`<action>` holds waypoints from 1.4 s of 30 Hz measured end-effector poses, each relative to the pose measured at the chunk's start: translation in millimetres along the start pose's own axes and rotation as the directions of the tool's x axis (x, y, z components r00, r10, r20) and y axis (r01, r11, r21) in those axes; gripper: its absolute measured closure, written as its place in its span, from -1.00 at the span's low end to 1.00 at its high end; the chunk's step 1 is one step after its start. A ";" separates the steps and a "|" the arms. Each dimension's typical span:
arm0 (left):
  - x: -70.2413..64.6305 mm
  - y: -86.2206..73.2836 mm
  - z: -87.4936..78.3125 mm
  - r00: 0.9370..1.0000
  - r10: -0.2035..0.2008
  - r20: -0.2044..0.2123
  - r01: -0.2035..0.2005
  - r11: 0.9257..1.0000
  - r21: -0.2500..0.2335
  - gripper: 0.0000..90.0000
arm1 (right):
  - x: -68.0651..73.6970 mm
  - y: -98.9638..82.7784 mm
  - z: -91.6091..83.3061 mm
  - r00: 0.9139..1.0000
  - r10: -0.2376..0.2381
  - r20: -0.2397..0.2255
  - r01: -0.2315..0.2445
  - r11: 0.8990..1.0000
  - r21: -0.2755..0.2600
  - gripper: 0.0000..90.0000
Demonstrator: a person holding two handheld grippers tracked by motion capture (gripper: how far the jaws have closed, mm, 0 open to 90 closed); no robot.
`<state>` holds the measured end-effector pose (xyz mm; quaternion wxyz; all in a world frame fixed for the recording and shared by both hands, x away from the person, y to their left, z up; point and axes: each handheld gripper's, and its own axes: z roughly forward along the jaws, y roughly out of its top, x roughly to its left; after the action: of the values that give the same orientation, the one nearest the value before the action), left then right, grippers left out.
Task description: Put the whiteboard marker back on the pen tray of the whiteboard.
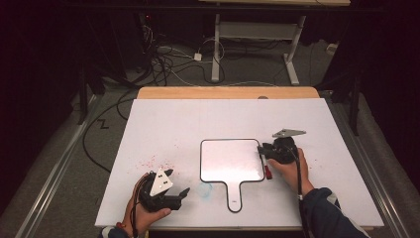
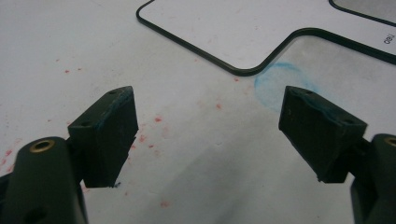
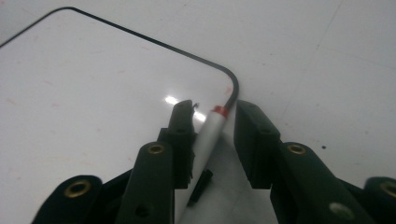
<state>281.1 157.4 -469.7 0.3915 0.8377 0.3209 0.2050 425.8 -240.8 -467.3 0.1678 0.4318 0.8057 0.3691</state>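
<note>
A white marker [image 3: 210, 135] with a red band lies between the jaws of the right tongs [image 3: 212, 123], at the right edge of the small paddle-shaped whiteboard [image 1: 232, 159] on the white bench [image 1: 163, 124]. In the right gripper view its long axis runs away from the camera, the red-banded end pointing at the board's rounded corner; in the high view it runs roughly along the board's right edge, a red end [image 1: 268, 173] showing nearest the person. The right tongs are spread a little around the marker: one jaw sits close against it, the other stands off with a visible gap, so they are not pinching it. The board's handle points toward the person. The left tongs [image 2: 208, 126] are spread wide with nothing between them, hovering over the bench near a blue smudge [image 2: 275, 84] and scattered red specks [image 2: 158, 119], just beside the board's handle.
</note>
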 end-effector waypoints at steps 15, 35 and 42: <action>-0.1 0.2 -0.4 1.000 0.003 0.000 -0.003 1.000 -0.001 -0.59 | 0.7 1.6 -3.8 0.999 -0.030 0.022 0.031 0.999 -0.030 0.58; -0.2 0.5 0.0 1.000 0.003 -0.004 -0.003 1.000 0.002 -0.59 | 10.1 10.6 -29.6 0.990 -0.135 0.043 0.140 0.982 -0.128 0.36; -0.3 0.4 0.2 1.000 0.005 -0.003 -0.005 1.000 0.003 -0.59 | 10.5 14.1 -41.5 0.989 -0.138 0.058 0.146 0.974 -0.172 0.07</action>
<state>281.2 156.8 -469.5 0.3890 0.8388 0.3199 0.2068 403.5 -245.8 -428.5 0.2495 0.3649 0.7948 0.4158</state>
